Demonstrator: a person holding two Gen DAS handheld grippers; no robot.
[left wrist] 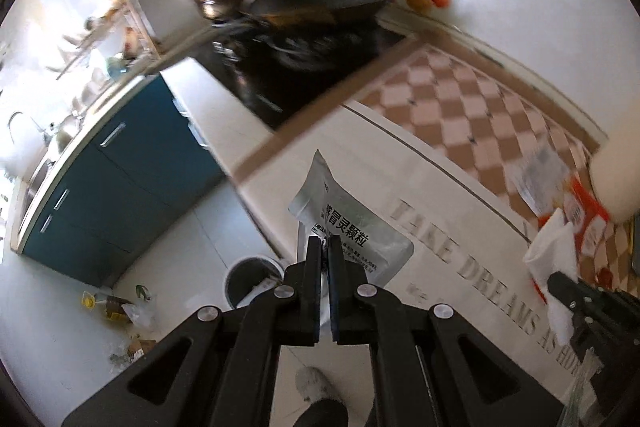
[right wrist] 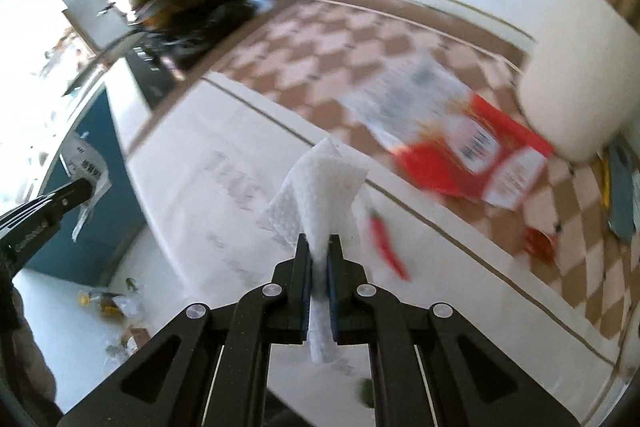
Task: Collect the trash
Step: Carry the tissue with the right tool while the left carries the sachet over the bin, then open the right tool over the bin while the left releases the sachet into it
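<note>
Step in hand, as judged: carrying, with both pieces of trash lifted clear of the table mat (left wrist: 460,211) and not yet dropped. Left gripper (left wrist: 325,247): jaws closed tight on the lower edge of a silver sachet (left wrist: 344,215) with black printed characters; the sachet stands up from the pads, free of the mat, over the table edge. Right gripper (right wrist: 319,247): jaws closed on a folded white paper towel (right wrist: 324,187), which runs through the pads, fanning out above them and hanging in a strip below. Bin (left wrist: 250,281): round, dark-lined, on the pale floor beside the table and just below the left gripper in its view; contents unclear. Next move, as judged: bring each gripper over the bin mouth and part the jaws only once the piece is above the opening; both pieces are light and thin and may flutter or cling to a pad, so a low release suits them. Still on the table, well apart from the grippers: a red and white packet (right wrist: 472,155) on the checked cloth, a red chilli (right wrist: 386,243) just beside the towel in the right view, a small red scrap (right wrist: 540,245) further right. Floor by the blue cabinet (left wrist: 120,171): loose litter (left wrist: 116,307), kind not clear.
</note>
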